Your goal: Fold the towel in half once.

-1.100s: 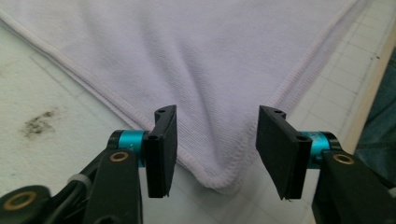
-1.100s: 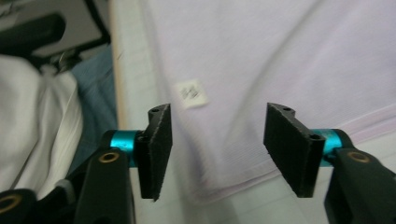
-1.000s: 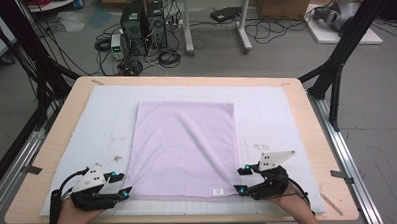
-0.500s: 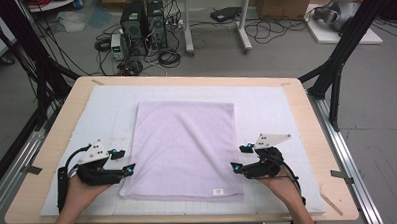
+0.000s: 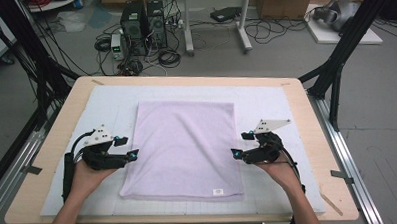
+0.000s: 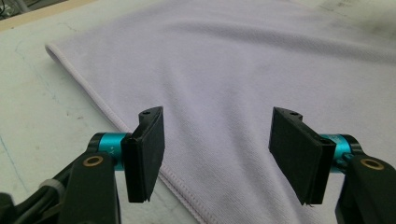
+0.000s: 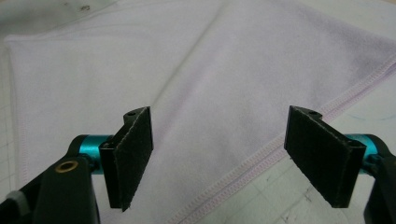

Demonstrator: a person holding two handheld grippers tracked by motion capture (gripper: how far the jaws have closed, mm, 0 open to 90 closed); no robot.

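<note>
On the left, the left gripper [image 5: 134,155] hovers at the towel's left edge, held in the person's left hand [image 5: 86,177]. Its jaws stand spread with nothing between the pads, and they have just been opening further. In the left gripper view the hem of the lilac towel [image 6: 261,79] runs diagonally beneath the left pad, but whether the pads touch the cloth or float just above it is hard to judge. That view cuts off the towel's far corners.

The towel [image 5: 185,147] lies flat in the middle of the pale mat [image 5: 271,102] that covers the wooden table [image 5: 317,138], its short edge with a small white label [image 5: 218,192] nearest the person. Soft creases run along the cloth; the label's print is too small to read.

On the right, the right gripper [image 5: 236,153] sits at the towel's right edge in the right hand [image 5: 281,169]. Its jaws are wide apart too, empty, and have just been opening. In the right gripper view the stitched hem [image 7: 280,147] crosses between the pads. The person's forearms are cut off at the bottom of the high view.
</note>
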